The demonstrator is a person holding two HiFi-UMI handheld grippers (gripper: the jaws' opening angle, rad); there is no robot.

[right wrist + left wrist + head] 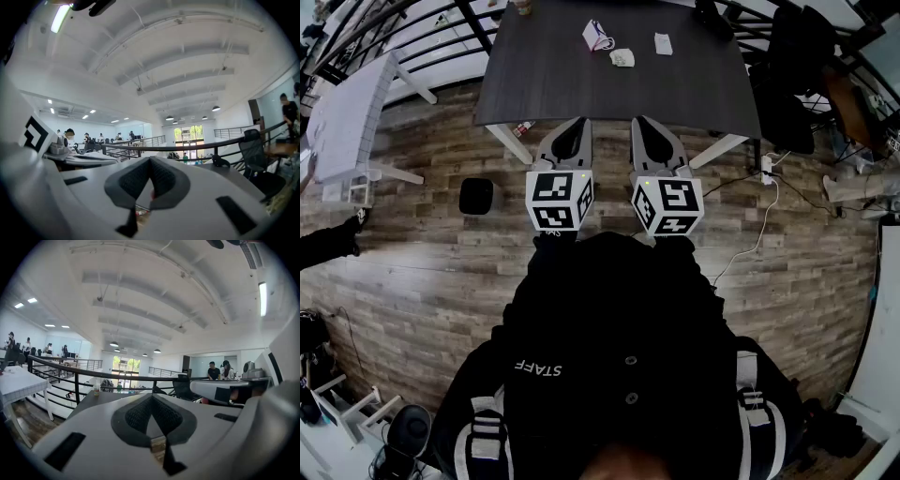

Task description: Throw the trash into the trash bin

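Observation:
In the head view, three bits of trash lie on the far part of the dark table (581,89): a white and pink packet (597,36), a crumpled paper (622,58) and a small white wrapper (663,43). A small black trash bin (475,196) stands on the wooden floor, left of the table's near corner. My left gripper (579,124) and right gripper (639,122) are held side by side at the table's near edge, well short of the trash. Both are shut and hold nothing. In the left gripper view, the left gripper (151,396) shows its pads meeting. The right gripper (150,159) looks the same in the right gripper view.
A white table (347,112) stands at the left. Black office chairs (787,84) sit at the table's right end. A power strip with a white cable (766,169) lies on the floor to the right. A black railing (70,369) runs behind the table.

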